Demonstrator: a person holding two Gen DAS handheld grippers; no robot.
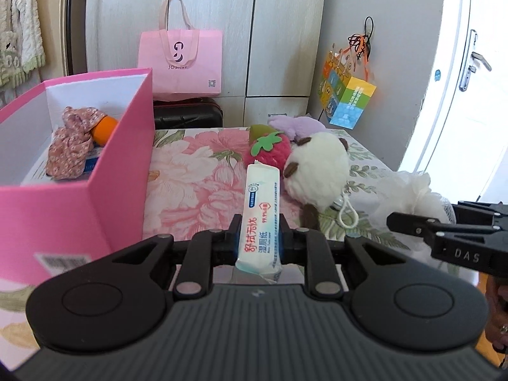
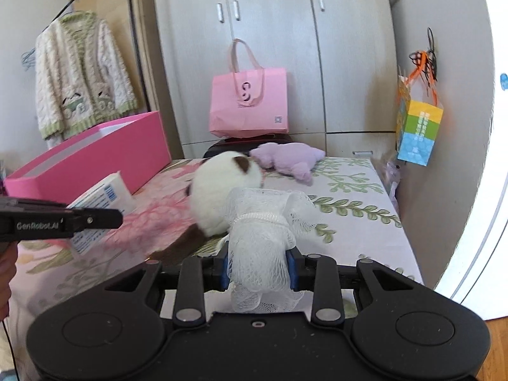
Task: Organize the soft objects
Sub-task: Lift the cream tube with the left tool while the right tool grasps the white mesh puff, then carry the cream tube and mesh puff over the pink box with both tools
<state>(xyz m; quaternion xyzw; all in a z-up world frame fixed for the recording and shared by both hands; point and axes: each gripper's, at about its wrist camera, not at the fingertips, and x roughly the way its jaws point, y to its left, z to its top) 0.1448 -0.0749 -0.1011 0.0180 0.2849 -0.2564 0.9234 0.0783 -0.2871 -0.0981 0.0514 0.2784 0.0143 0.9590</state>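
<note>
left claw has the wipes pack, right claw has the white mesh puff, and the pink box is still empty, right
Not quite. The pink box is not empty: the left wrist view shows a floral cloth and something orange inside it. The rest holds: the left claw is shut on the wipes pack, and the right claw is shut on the mesh puff.

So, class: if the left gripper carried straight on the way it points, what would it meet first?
Probably the strawberry plush. The left gripper, shut on the wet-wipes pack, aims just past the pack's tip; depth is uncertain.
</note>
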